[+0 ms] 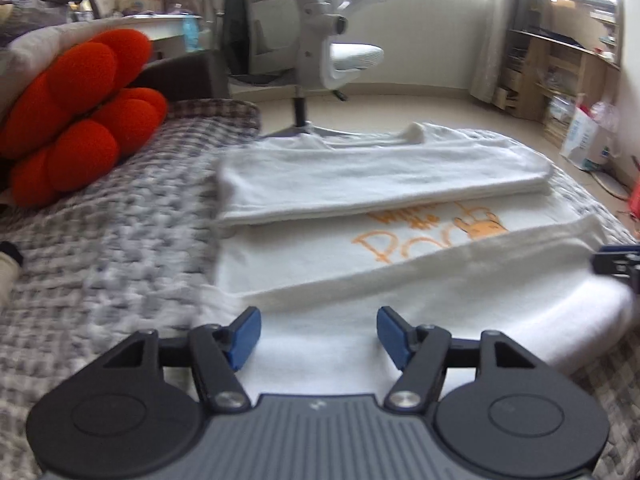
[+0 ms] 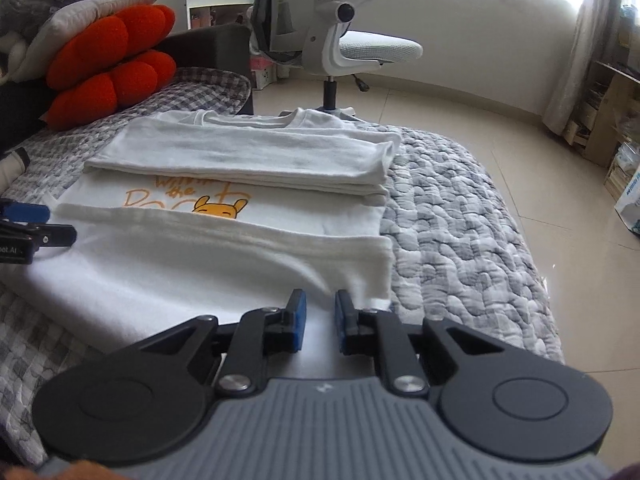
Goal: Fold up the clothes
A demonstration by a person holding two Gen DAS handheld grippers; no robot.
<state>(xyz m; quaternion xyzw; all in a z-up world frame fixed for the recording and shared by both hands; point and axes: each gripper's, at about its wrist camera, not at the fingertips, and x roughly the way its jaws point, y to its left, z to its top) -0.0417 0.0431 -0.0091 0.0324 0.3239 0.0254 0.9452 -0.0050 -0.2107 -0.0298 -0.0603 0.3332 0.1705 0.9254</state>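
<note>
On the quilted bed, white T-shirt is lying with both long sides folded inward; left tool is standing open and empty, right tool nearly closed, gripping nothing; both should be pinching the near fold's corners evenly.

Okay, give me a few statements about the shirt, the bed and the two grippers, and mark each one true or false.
1. The white T-shirt lies on a grey checked quilt. True.
2. Its print is blue. False: it is orange.
3. The left gripper has its fingers apart with nothing clamped. True.
4. The office chair sits on the bed. False: it stands on the floor beyond it.
5. A red cushion lies past the shirt's left end. True.
6. Both long sides of the shirt are unfolded. False: both are folded inward.
</note>
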